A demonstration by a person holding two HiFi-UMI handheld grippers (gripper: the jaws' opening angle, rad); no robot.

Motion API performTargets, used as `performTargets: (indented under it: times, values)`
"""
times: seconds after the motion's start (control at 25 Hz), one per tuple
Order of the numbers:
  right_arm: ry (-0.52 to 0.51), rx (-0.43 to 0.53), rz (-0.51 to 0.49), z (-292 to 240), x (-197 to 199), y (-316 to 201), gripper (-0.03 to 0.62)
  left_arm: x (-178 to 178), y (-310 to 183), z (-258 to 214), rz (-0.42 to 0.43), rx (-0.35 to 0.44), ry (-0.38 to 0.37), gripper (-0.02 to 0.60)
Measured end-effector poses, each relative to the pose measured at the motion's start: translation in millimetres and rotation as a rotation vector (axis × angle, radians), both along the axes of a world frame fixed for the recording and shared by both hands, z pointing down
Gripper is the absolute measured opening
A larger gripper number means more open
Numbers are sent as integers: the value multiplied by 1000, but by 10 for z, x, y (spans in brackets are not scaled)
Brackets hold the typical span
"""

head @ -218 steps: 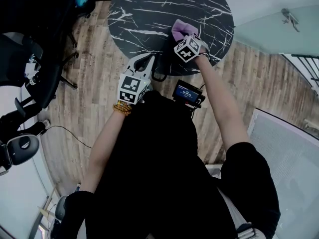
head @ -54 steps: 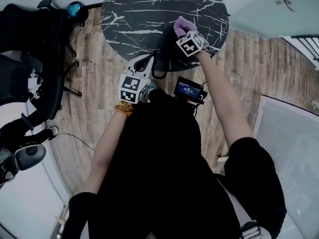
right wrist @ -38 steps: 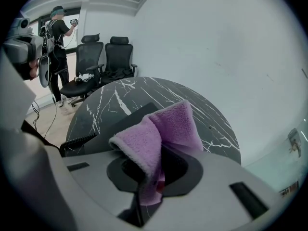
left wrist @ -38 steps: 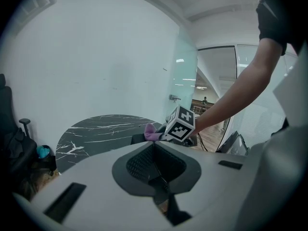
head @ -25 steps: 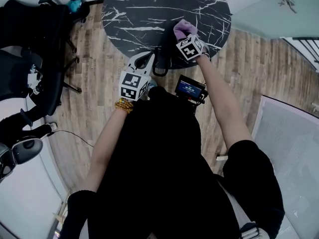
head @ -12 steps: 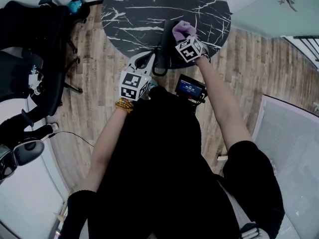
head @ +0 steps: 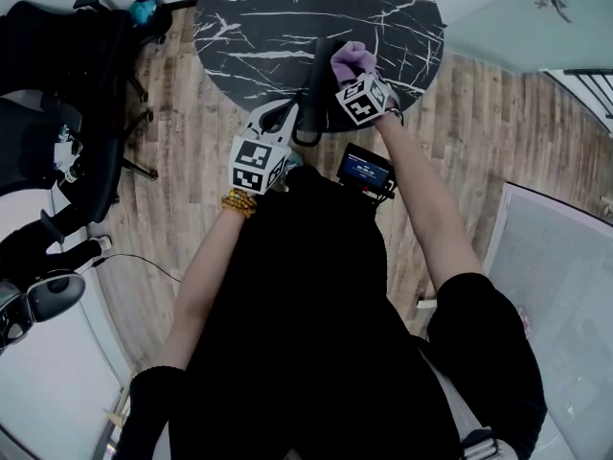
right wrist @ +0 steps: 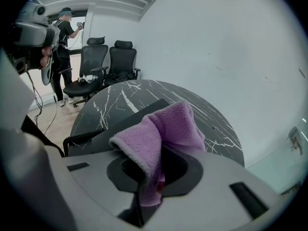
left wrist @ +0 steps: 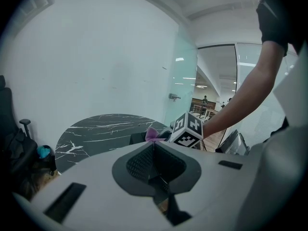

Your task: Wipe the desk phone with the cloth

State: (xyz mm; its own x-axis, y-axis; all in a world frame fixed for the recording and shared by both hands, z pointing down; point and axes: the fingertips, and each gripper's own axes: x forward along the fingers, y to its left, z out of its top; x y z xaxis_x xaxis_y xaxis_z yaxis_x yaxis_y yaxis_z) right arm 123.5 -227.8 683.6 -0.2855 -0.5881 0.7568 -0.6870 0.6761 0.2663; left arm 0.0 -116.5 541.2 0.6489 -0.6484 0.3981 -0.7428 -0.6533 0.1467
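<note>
The left claw (left wrist: pixel 153 150) has its jaws pressed together with nothing between them. In the head view it is at the near rim of the surface (head: pixel 278 12), just left of the phone (head: pixel 322 82) and its coiled cord (head: pixel 305 138). The right claw (right wrist: pixel 153 174) is closed on the cloth (right wrist: pixel 166 126), a purple fleecy piece pinched deep between the jaws, with its loose folds bunched above and ahead of them. In the head view the cloth is over the far right part of the phone; whether it touches the phone I cannot tell. The phone is black and lies on the near side of the surface, with the cord hanging in a loop over the rim towards the person. The surface is round, black and veined with white, and stands on a wooden floor (head: pixel 182 161). Beyond it, the right gripper view shows two black office chairs (right wrist: pixel 103 64) and a person (right wrist: pixel 61 57) standing near them
</note>
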Motion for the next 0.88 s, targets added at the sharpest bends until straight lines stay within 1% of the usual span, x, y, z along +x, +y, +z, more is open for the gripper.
performTargets:
  times: [0.32,0.56,0.88]
  values:
    - [18,21,-11,10,17,45,58,-2,-3,12,0,-3,1,15]
    - [0,15,-3,32,14,76,58,-11,-9,24,1,-8,-3,15]
    - [3,26,-13,32,2,108,58,-9,-3,28,8,-9,-5,15]
